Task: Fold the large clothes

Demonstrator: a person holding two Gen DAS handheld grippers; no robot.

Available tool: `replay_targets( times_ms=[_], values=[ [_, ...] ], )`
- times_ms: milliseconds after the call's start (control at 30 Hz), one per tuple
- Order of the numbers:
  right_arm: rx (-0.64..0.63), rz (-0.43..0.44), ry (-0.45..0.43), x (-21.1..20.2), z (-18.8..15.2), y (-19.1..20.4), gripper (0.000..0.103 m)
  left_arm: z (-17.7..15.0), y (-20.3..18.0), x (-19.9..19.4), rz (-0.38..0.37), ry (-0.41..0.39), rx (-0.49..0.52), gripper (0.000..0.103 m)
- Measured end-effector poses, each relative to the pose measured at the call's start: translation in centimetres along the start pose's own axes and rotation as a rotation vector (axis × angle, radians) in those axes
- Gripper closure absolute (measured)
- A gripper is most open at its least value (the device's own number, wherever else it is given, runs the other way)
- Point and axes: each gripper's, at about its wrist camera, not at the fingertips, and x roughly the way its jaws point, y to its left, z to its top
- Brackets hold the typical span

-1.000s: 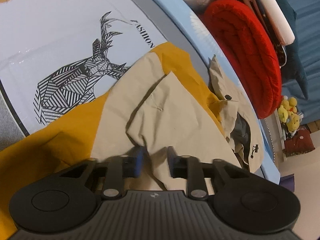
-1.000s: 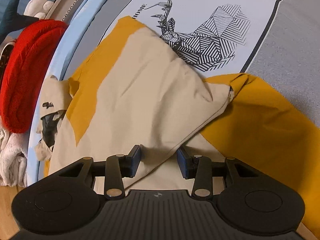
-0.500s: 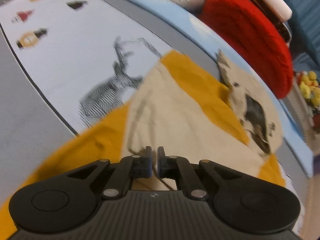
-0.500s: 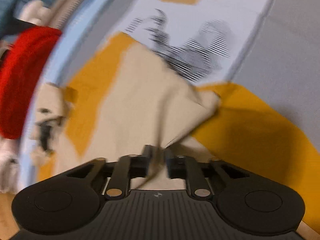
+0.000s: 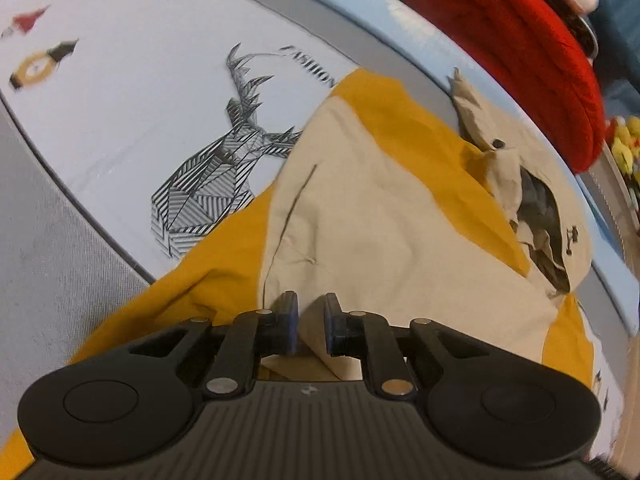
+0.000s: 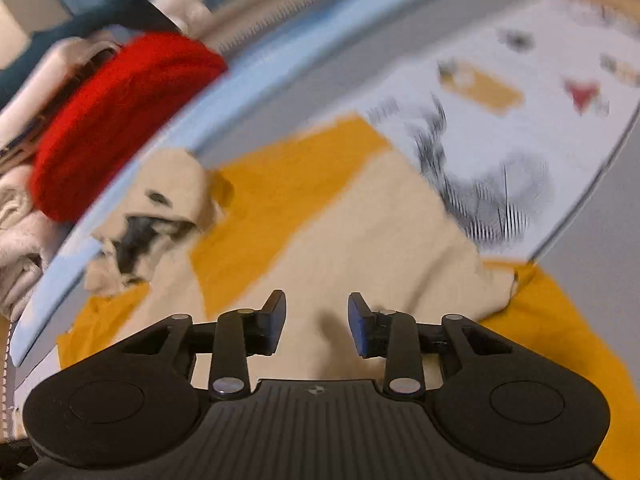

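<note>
A large beige and mustard-yellow jacket (image 5: 384,216) lies spread on a printed bed sheet, its hood (image 5: 532,192) bunched at the far edge. A beige panel is folded over the yellow body. My left gripper (image 5: 307,318) hovers low over the near beige edge, its jaws slightly apart with a narrow gap and cloth seen between them. In the blurred right wrist view the jacket (image 6: 360,232) fills the middle. My right gripper (image 6: 317,322) is open and empty just above the beige cloth.
The sheet has a striped deer print (image 5: 216,184) left of the jacket. A red rolled blanket (image 5: 516,48) and pale folded towels (image 6: 20,232) lie along the blue bed edge (image 5: 360,20). Yellow plush toys (image 5: 624,140) sit beyond the bed.
Both grippers shut half a second ago and have now opened, the right one wide, the left one a little. The beige flap has dropped flat onto the jacket. The right view has swung and blurred.
</note>
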Motion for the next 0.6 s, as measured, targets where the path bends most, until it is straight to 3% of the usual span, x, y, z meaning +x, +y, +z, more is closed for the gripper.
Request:
replay_targets(
  times_ms=[67,167,267,333,433,533,600],
  values=[
    [0.069,-0.079,0.071,1.4,-0.3,-1.8,0.067,0.1,-0.6,-0.9,-0.001,-0.029,0.038,0.088],
    [0.106,-0.092,0.091,1.6,-0.2,-2.5,0.068,0.1,-2.1,-1.9,-0.018,-0.087,0.123,0.074],
    [0.045,-0.072,0.067,0.9,0.0,-1.4,0.067,-0.1,-2.3,-1.0,-0.013,-0.041,0.13,0.073],
    [0.018,-0.108,0.04,0.5,0.1,-1.1,0.067,-0.3,-2.0,-0.3,0.002,-0.008,0.114,0.073],
    [-0.177,-0.18,-0.151,-2.2,0.1,1.5,0.066,-0.5,-3.1,-1.3,0.026,-0.054,0.177,0.073],
    [-0.365,-0.111,-0.339,-5.5,0.0,4.1,0.067,-1.0,-4.6,-2.9,0.011,-0.116,0.255,0.072],
    [-0.434,-0.088,-0.404,-7.2,-0.2,4.7,0.066,-1.5,-5.5,-3.9,-0.012,-0.144,0.297,0.072]
  ],
)
